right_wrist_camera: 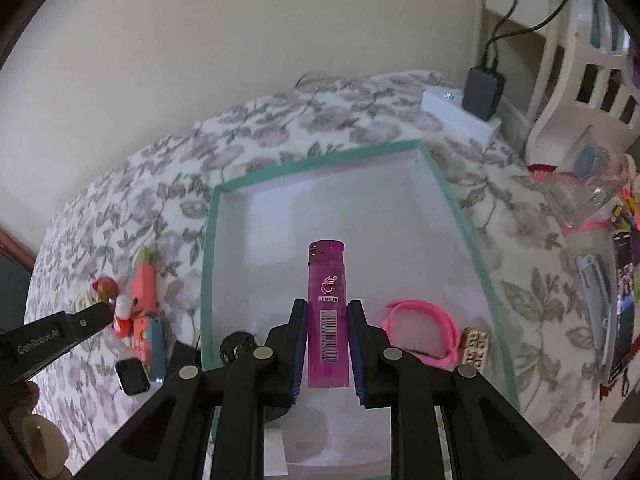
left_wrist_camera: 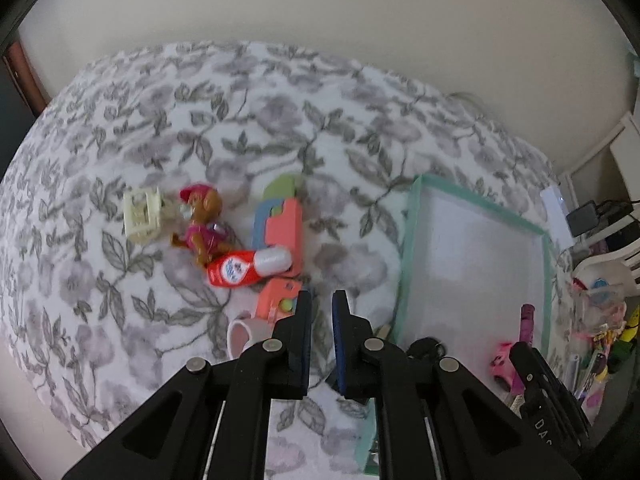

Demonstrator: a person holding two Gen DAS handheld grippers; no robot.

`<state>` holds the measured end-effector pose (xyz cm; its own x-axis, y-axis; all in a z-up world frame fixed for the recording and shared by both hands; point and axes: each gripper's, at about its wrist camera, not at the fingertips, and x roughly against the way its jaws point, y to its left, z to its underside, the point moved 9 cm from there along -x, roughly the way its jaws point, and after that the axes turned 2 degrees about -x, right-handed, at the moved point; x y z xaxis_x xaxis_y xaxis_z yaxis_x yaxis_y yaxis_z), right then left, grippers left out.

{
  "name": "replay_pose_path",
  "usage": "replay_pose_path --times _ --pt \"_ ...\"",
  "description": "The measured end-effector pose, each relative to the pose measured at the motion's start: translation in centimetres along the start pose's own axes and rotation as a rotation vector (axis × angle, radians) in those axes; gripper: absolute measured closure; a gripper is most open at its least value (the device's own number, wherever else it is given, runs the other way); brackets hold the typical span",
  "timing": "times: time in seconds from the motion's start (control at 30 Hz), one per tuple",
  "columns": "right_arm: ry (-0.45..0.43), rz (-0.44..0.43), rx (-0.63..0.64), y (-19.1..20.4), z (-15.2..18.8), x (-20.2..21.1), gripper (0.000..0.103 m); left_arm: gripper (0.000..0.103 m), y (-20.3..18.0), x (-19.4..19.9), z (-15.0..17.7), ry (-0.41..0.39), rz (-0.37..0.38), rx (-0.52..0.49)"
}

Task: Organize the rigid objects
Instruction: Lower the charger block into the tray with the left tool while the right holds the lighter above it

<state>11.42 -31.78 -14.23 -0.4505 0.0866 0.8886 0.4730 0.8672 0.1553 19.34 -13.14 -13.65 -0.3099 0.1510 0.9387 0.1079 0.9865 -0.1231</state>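
hovering over the white tray [right_wrist_camera: 486,280] with its teal rim, the right gripper [right_wrist_camera: 327,322] clamps a purple lighter [right_wrist_camera: 327,300] between its blue pads, the lighter standing upright at the centre of the right wrist view, its metal cap pointing toward the tray's far wall; a pink band [right_wrist_camera: 424,326], a small tan block [right_wrist_camera: 475,347] and a dark round piece [right_wrist_camera: 237,345] already lie on the tray floor near the bottom of that frame; the left gripper [left_wrist_camera: 322,312] sits at lower centre of its own view with jaws drawn narrow and nothing between them, poised above the floral bedspread [left_wrist_camera: 200,120] just left of the tray; still waiting on the cover, in the middle left of the left wrist frame, are a cream plastic piece [left_wrist_camera: 142,216], a brown dog figure in pink [left_wrist_camera: 200,220], a red and white tube [left_wrist_camera: 244,268], a coral toy block [left_wrist_camera: 282,224] and a pale pink cup [left_wrist_camera: 242,336]; the step in hand looks like the delivery of the lighter into the tray, with the sorting well short of done; the next move likely calls for lowering the lighter to a bare patch of tray floor clear of the pink band, then easing the pads apart, while the empty left claw must open before it can take the coral toy or tube nearest its tips.
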Motion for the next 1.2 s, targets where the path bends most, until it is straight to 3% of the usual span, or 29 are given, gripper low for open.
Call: replay_pose_path --times 0.07,0.13,0.2,0.5,0.63,0.77,0.97,1.2 --pt "0.015 0.006 0.001 -0.1 0.5 -0.4 0.082 0.089 0.3 -0.7 0.5 0.027 0.001 0.002" --pt "0.029 0.019 -0.002 -0.3 0.8 -0.7 0.082 0.064 0.2 -1.3 1.1 0.055 0.029 -0.001" --pt "0.04 0.02 -0.009 -0.5 1.1 -0.8 0.082 0.053 0.0 -1.5 1.5 0.07 0.047 -0.004" --pt "0.057 0.024 -0.007 -0.4 1.4 -0.9 0.082 0.053 -2.1 -2.1 3.3 0.13 0.08 -0.106" --pt "0.072 0.025 -0.003 -0.4 1.6 -1.2 0.082 0.053 -2.6 -2.3 4.0 0.142 0.039 -0.173" --pt "0.084 0.029 -0.001 -0.4 1.8 -1.5 0.082 0.053 -3.2 -2.8 4.8 0.171 0.059 -0.197" --pt "0.098 0.028 -0.006 -0.5 1.9 -1.7 0.082 0.053 -3.7 -3.1 5.2 0.158 0.031 -0.243" --pt "0.106 0.031 -0.002 -0.4 2.1 -1.9 0.082 0.069 -4.2 -3.7 5.2 0.141 0.008 -0.269"
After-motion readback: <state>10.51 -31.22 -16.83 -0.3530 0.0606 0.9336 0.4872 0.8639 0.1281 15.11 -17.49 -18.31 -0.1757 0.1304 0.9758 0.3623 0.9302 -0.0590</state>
